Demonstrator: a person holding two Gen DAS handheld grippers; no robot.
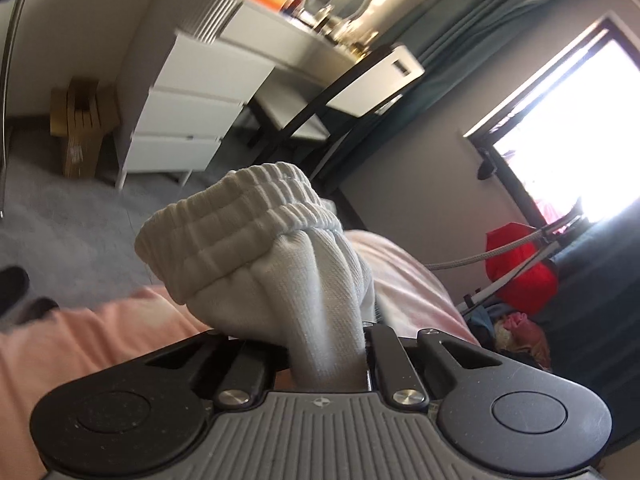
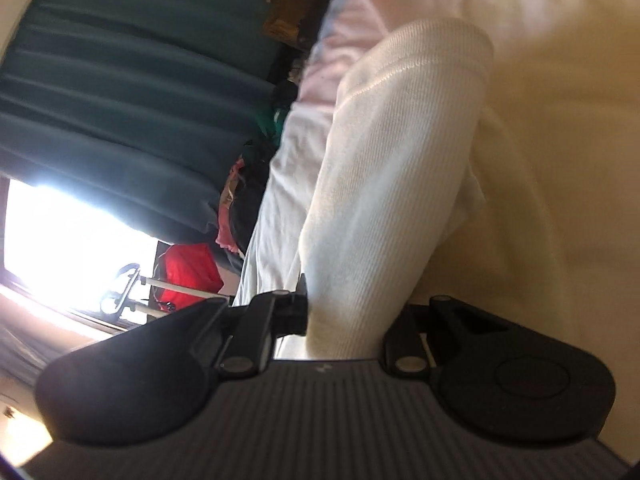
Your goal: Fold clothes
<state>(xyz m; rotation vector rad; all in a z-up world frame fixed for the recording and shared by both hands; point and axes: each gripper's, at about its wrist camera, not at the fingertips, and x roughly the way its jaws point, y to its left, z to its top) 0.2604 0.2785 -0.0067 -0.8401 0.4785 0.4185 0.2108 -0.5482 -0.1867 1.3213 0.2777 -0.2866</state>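
Observation:
A white ribbed garment with an elastic waistband (image 1: 248, 232) is bunched in my left gripper (image 1: 328, 356), which is shut on it and holds it up above the pink bedsheet (image 1: 404, 280). In the right wrist view the same white garment, here a hemmed end (image 2: 384, 184), runs away from my right gripper (image 2: 344, 320), which is shut on it. That view is rolled on its side. The cloth hides the fingertips of both grippers.
A white drawer unit (image 1: 188, 116) and a chair (image 1: 344, 92) stand on the grey carpet beyond the bed. A red bag (image 1: 520, 268) and a pile of clothes (image 1: 516, 328) lie under the window (image 1: 576, 128). Dark green curtains (image 2: 132, 92) hang beside it.

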